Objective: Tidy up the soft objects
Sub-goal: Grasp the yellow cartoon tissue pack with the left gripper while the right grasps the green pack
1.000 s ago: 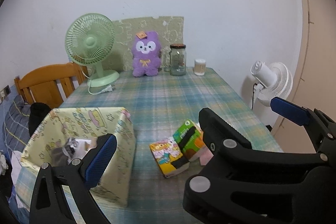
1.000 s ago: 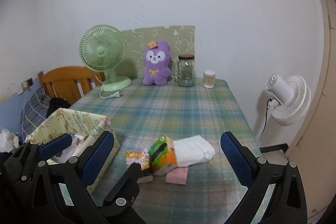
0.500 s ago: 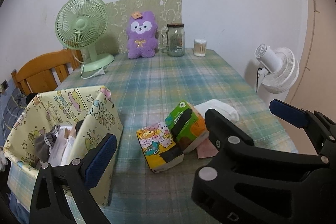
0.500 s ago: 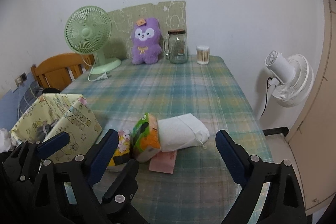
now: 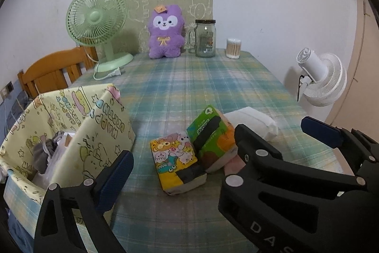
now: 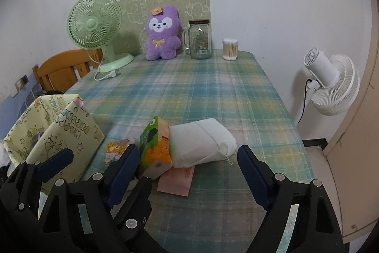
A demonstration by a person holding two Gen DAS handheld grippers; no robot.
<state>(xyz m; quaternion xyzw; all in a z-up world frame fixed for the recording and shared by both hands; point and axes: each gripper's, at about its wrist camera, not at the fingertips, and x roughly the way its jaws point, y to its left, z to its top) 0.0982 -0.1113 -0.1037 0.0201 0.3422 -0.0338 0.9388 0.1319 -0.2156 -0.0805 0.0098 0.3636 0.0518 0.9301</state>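
Two handheld grippers over a table with a checked cloth [image 5: 213, 87]. At near left stands an open-topped fabric bin [image 5: 90, 134] printed with cartoon figures; it holds a grey cloth item [image 5: 43, 153] and some pale, crumpled things too bunched to identify. Right of the bin, and apart from it, lie the soft objects: a cartoon-printed tissue pack [image 5: 177, 165], a green and orange tissue pack [image 5: 210, 139] leaning against it, a white cloth pouch [image 6: 201, 144] touching the green pack's right side, and a flat pink packet [image 6: 176, 179] partly under both. At the far edge stand a green desk fan [image 5: 97, 23], a purple plush toy [image 5: 165, 32], a lidded glass jar [image 5: 205, 38] whose contents cannot be made out, and a small tub of cotton swabs [image 5: 233, 48]. A white fan [image 6: 331, 84] stands off the table at right; a wooden chair [image 5: 54, 70] stands at far left. The left gripper [image 5: 220, 146] has its jaws spread wide and holds nothing, as does the right gripper [image 6: 189, 170], whose jaws flank the green pack and the pouch from the near side without touching them. Compared with one second earlier, both cameras are closer to the packs, and the bin's interior shows more fully in the left view.
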